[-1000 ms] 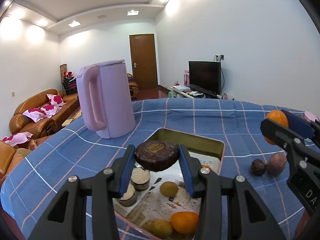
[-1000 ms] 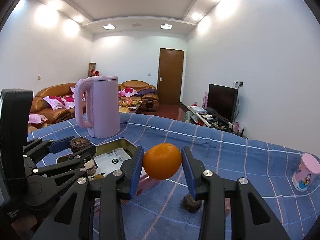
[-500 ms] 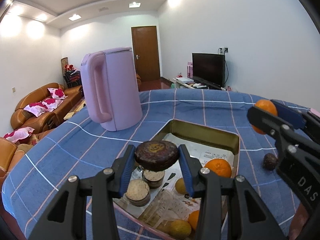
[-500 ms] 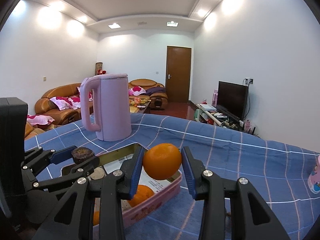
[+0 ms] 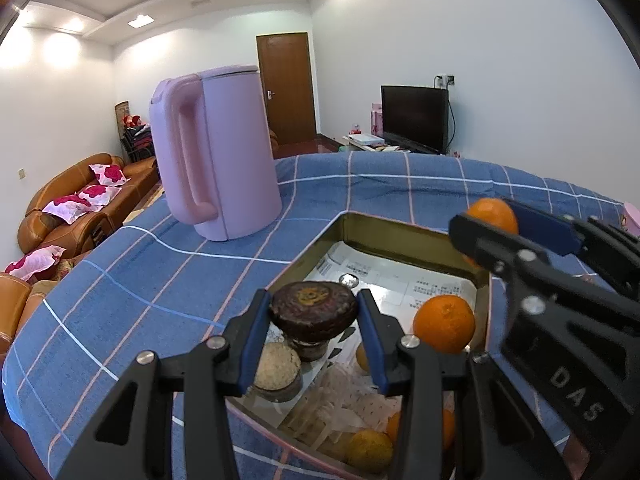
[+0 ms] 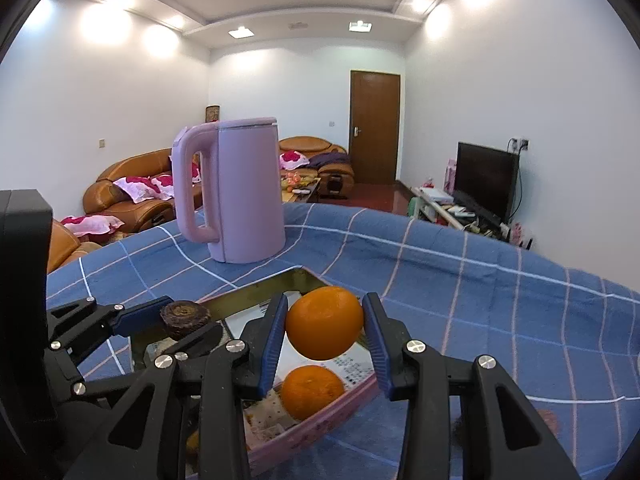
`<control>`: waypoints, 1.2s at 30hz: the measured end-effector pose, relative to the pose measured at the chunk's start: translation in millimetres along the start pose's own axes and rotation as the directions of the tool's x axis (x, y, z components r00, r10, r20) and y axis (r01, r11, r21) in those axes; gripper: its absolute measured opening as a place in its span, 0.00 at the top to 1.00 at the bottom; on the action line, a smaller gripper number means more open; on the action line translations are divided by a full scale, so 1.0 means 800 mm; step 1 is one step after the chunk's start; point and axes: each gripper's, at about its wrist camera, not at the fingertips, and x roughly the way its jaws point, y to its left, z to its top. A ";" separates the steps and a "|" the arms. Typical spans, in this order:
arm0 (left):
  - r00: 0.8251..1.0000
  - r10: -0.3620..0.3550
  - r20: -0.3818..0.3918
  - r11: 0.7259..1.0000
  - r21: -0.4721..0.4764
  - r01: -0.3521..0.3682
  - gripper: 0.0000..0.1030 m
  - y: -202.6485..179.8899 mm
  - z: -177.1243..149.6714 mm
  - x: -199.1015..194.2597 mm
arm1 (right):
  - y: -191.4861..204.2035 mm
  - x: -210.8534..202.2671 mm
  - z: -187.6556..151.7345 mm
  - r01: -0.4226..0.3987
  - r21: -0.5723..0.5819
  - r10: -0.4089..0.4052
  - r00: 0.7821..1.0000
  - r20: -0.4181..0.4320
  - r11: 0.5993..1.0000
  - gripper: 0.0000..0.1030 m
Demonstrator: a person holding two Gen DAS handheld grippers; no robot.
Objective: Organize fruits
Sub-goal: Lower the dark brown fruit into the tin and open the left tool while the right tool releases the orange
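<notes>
Bench (image 5: 360, 184) under a blue checked cloth; landmark is the tin box (image 5: 404, 236) sitting on it, paper-lined, open top. Pink kettle (image 5: 216, 160) stands behind the box, off its far-left corner, well apart from the fruit.

Right tool (image 6: 325, 330) is closed on an orange (image 6: 325, 322), held in the air above the box's right part, directly over another orange (image 6: 312, 392) that already lies inside. Not released yet.

Left tool (image 5: 314, 316) is clamped on a dark brown wrinkled fruit (image 5: 313, 309), flat round shape, exact kind can't be told. It hangs over the box's near-left part, just above a stack of similar round pieces (image 5: 278, 368) already in there.

Inside the box: one full orange near the right wall, a couple of smaller yellowish fruits (image 5: 368, 450) at the near edge, more orange partly hidden behind the tool fingers.

Progress, judged: well along. Several fruits are in, and two more are carried over the box, waiting to be set down. Left to do: lower and let go of both. Something dark lies on the cloth right of the box at the bottom of the right view, too hidden to name; possibly a leftover to collect.
</notes>
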 end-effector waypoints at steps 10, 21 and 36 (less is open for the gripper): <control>0.999 -0.005 -0.034 1.000 -0.015 0.005 0.56 0.009 -0.001 0.009 | 0.006 0.018 -0.007 -0.016 0.000 0.016 0.998 -0.053 1.000 0.60; 0.998 -0.002 -0.069 1.000 0.006 0.003 0.56 0.004 -0.007 0.014 | 0.000 0.035 -0.016 -0.061 0.037 0.065 0.990 -0.121 0.997 0.60; 0.996 0.075 -0.052 0.993 0.091 -0.070 0.23 -0.020 -0.010 0.006 | -0.005 0.034 -0.022 -0.151 0.058 0.158 0.979 -0.129 0.987 0.42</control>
